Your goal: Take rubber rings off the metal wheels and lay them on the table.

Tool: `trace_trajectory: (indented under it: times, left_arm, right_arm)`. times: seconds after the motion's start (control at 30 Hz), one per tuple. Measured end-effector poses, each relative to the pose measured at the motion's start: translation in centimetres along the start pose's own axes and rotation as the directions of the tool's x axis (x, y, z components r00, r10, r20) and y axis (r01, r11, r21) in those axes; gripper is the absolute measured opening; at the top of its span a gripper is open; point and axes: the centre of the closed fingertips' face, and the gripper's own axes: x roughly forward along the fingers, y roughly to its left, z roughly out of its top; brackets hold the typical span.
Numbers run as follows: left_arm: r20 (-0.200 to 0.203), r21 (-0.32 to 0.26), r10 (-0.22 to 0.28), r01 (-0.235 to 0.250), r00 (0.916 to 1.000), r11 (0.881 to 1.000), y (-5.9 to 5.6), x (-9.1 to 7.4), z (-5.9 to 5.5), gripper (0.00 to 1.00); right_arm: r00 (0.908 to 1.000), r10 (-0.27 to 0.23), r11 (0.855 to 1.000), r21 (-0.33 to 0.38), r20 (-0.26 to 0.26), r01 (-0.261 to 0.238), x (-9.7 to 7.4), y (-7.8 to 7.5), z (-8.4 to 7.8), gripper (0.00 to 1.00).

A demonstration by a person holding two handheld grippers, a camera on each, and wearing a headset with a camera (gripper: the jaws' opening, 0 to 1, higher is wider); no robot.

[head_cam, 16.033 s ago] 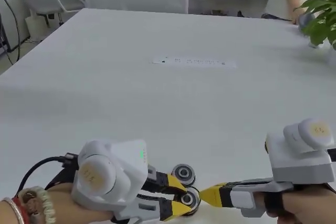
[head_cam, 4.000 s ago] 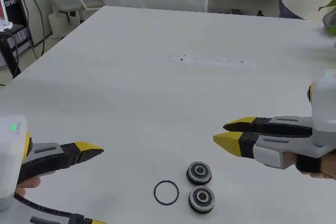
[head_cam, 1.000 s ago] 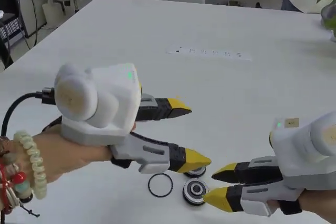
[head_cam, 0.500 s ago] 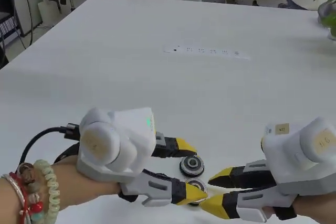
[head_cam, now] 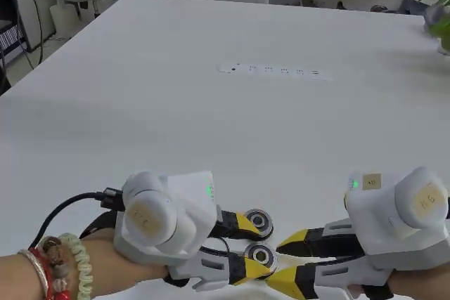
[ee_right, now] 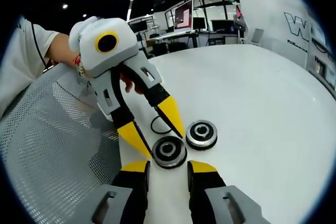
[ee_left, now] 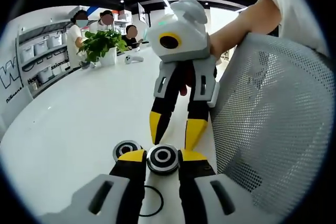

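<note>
Left tool (ee_left: 163, 156) grips wheel (ee_left: 163, 160); right tool (ee_right: 169, 167) faces it, parted.

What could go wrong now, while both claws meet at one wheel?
The left claw pinches the metal wheel only at its tips; a pull from the open right claw might pop it loose.
The wheel sits close to the table edge, so it may roll off.
The second wheel lies close and could get knocked.
</note>
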Motion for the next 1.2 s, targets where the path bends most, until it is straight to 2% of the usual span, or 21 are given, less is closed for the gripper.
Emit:
trace_trajectory:
  times: [0.27,0.5,0.8,1.0,1.2]
  left_arm:
    - [-0.004,-0.008,0.003,-0.003,1.0,1.0,0.05,0.08,-0.24,0.17]
    - [0.022,-0.054,-0.002,0.003,0.9998,0.999,-0.1,0.06,-0.2,0.15]
    - [0.029,-0.066,0.006,-0.004,0.9996,0.998,0.02,-0.01,-0.2,0.12]
    - [0.024,-0.051,0.004,-0.002,0.9997,0.999,0.05,-0.02,-0.32,0.07]
    - [0.028,-0.053,0.004,-0.002,0.9996,0.999,0.07,0.01,-0.32,0.07]
  right_arm:
    - [1.0,-0.008,1.0,-0.027,-0.002,0.008,0.13,-0.08,-0.04,0.25]
    - [0.9999,-0.001,0.999,-0.034,-0.012,0.0,0.32,0.09,-0.2,0.24]
    - [0.9999,-0.01,0.999,-0.043,-0.011,0.01,0.3,-0.07,-0.19,0.23]
    - [0.9998,-0.022,0.999,-0.047,-0.004,0.022,0.29,-0.37,-0.07,0.22]
    - [0.9998,-0.021,0.998,-0.061,0.002,0.021,0.55,-0.22,0.1,0.23]
